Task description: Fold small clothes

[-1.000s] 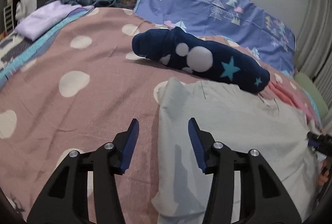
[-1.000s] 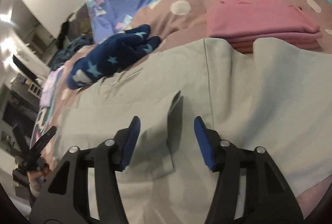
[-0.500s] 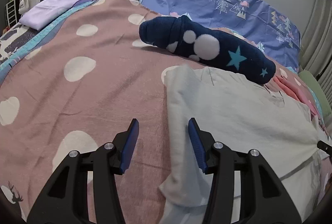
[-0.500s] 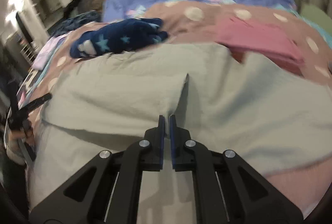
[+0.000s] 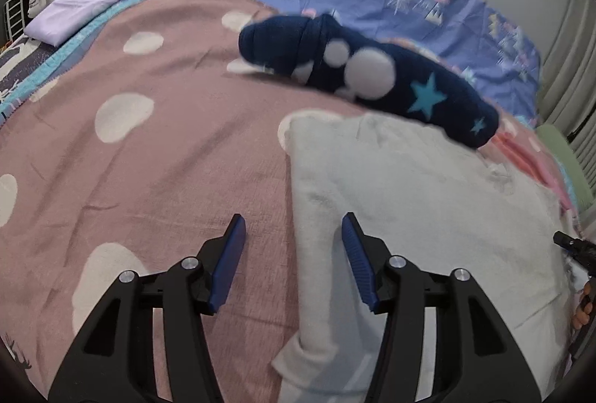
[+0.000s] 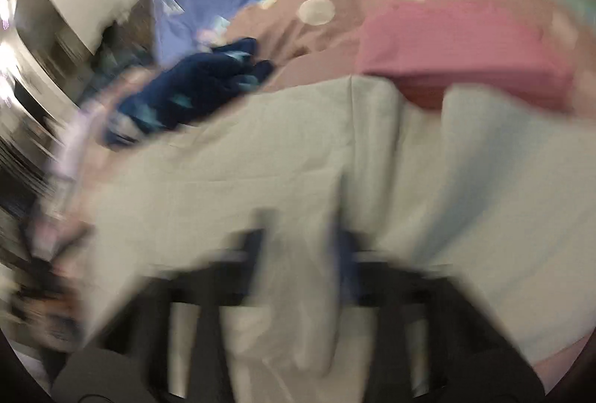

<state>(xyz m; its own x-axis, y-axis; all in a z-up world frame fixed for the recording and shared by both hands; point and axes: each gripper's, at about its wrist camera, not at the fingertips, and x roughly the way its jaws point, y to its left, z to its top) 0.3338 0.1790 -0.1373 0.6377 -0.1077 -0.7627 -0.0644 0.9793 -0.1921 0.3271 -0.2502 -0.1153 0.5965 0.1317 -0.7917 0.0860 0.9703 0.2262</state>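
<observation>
My left fingers (image 5: 294,254) hang spread and empty, straddling the left edge of the grey garment (image 5: 409,201), which lies on the bed (image 5: 149,160), partly doubled, I judge, with more folds left. Beyond it a navy bundle (image 5: 372,78) sits close, crowding that side. My right fingers (image 6: 301,254) are over the garment, too blurred to tell their state. A folded pink stack (image 6: 458,56) sits behind.

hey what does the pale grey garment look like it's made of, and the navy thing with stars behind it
The pale grey garment looks like thin woven cotton with a matte finish: it lies flat and shows fine creases and a stitched seam. The navy star-print item looks like plush fleece, thick and fuzzy-edged, holding a rounded roll. Blur makes both guesses tentative.
</observation>
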